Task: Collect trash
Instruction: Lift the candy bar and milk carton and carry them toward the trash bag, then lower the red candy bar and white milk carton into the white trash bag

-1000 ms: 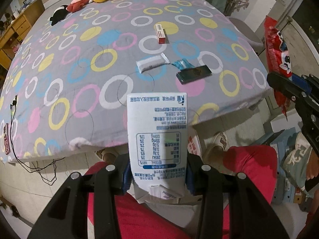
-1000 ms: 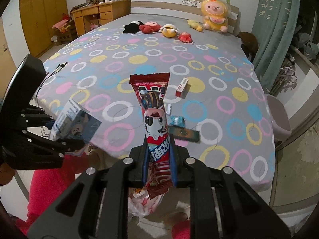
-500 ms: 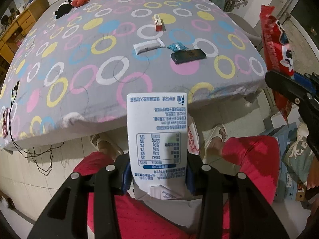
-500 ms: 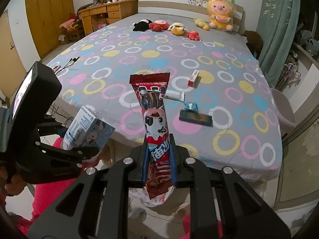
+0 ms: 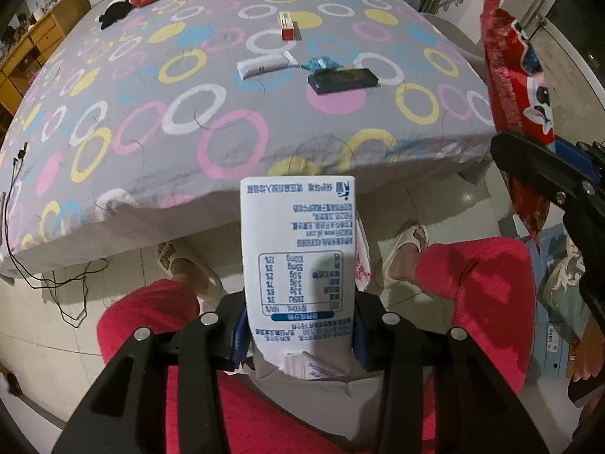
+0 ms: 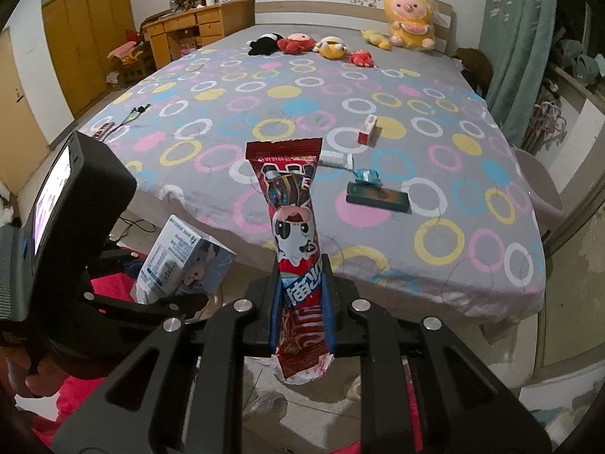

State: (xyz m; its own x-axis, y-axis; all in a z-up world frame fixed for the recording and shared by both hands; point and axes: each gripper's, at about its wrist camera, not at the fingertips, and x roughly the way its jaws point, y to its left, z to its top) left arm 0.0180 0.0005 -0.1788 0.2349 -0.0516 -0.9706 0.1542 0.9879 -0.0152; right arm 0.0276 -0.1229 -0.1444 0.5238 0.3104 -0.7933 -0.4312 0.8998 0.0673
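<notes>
While the left wrist view looked down past the foot edge of the bed (image 5: 113,196), the left gripper (image 5: 298,335) clamped a white milk carton (image 5: 298,249) above red-clad knees. Near that edge lay a white wrapper (image 5: 264,65), a blue wrapper (image 5: 319,63) and a dark flat box (image 5: 343,80).

In the right wrist view, the right gripper (image 6: 301,314) pinched a red snack wrapper (image 6: 291,223) upright, narrowly closed, before the bed's foot edge.

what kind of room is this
A bedroom, almost certainly: a large bed with a ring-patterned cover fills the view, plush toys line its headboard, and a wooden wardrobe and desk stand along the wall.
</notes>
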